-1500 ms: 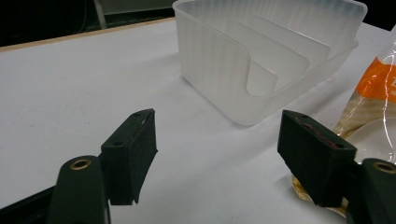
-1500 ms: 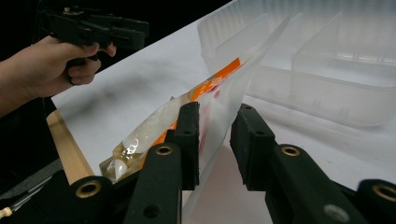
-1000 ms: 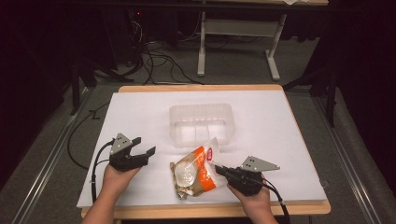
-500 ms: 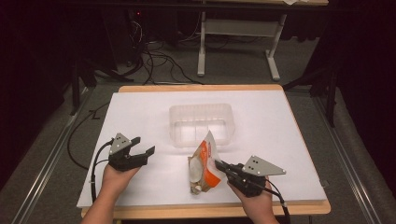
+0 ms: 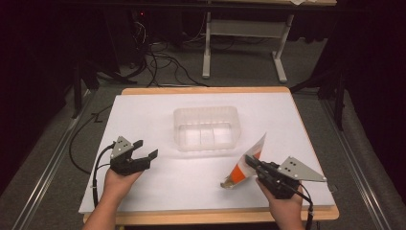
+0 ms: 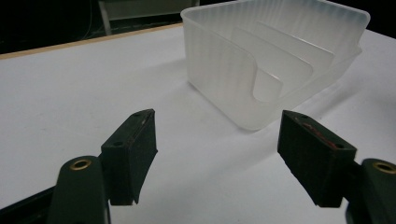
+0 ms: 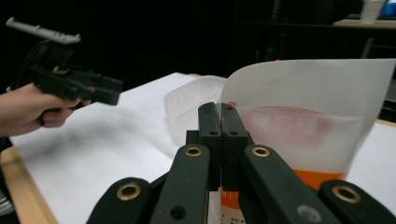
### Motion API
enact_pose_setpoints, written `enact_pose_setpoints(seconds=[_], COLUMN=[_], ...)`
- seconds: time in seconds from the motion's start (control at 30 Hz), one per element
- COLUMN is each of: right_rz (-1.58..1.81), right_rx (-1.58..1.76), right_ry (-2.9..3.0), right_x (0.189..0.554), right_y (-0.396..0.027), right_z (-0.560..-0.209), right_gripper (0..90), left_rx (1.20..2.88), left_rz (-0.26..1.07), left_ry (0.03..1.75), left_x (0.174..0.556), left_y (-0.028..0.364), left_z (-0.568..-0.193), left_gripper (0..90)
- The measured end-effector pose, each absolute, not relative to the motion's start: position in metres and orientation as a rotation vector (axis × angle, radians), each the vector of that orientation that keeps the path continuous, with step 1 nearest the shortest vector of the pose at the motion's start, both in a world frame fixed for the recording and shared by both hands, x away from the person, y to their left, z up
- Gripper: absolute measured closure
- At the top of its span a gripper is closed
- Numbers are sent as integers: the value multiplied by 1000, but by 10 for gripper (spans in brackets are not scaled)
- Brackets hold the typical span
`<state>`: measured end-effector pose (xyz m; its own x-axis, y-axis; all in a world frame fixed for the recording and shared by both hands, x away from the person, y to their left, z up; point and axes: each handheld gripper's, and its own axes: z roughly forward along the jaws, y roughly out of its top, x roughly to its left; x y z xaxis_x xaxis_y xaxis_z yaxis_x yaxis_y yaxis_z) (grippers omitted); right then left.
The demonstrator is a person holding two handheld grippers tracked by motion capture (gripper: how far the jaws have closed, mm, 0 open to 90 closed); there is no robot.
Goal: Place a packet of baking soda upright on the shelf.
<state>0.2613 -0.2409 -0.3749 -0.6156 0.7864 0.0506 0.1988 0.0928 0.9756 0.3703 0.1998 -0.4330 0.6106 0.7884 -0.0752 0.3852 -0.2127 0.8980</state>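
Note:
An orange and white snack pouch (image 5: 247, 165) stands tilted at the table's front right, its top edge pinched by my right gripper (image 5: 252, 163). In the right gripper view the pouch (image 7: 308, 130) rises just behind the shut jaws of my right gripper (image 7: 220, 122). A clear plastic bin (image 5: 206, 127) with inner dividers sits at the table's middle. My left gripper (image 5: 146, 149) hovers open at the front left, nothing between its fingers. The bin (image 6: 275, 56) lies just beyond my left gripper (image 6: 219, 149) in the left gripper view.
The white table top (image 5: 158, 105) has a wooden rim all round. Cables (image 5: 158, 62) and a grey desk frame (image 5: 244, 33) lie on the floor behind it. In the right gripper view the other hand's gripper (image 7: 70, 84) shows at the left.
The right gripper has carried the pouch rightward and lifted it from lying flat to standing on edge. The left gripper has barely moved.

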Motion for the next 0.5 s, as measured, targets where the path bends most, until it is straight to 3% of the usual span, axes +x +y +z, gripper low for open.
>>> enact_pose_setpoints(seconds=[0.5], right_rz=[1417], right_rx=[1076], right_ry=[1750], right_x=[275], right_y=[-302], right_z=[-370], right_gripper=[900], left_rx=[1832], left_rz=[500], left_ry=[944], left_x=[370], left_y=[198], left_z=[-433], left_gripper=[288])
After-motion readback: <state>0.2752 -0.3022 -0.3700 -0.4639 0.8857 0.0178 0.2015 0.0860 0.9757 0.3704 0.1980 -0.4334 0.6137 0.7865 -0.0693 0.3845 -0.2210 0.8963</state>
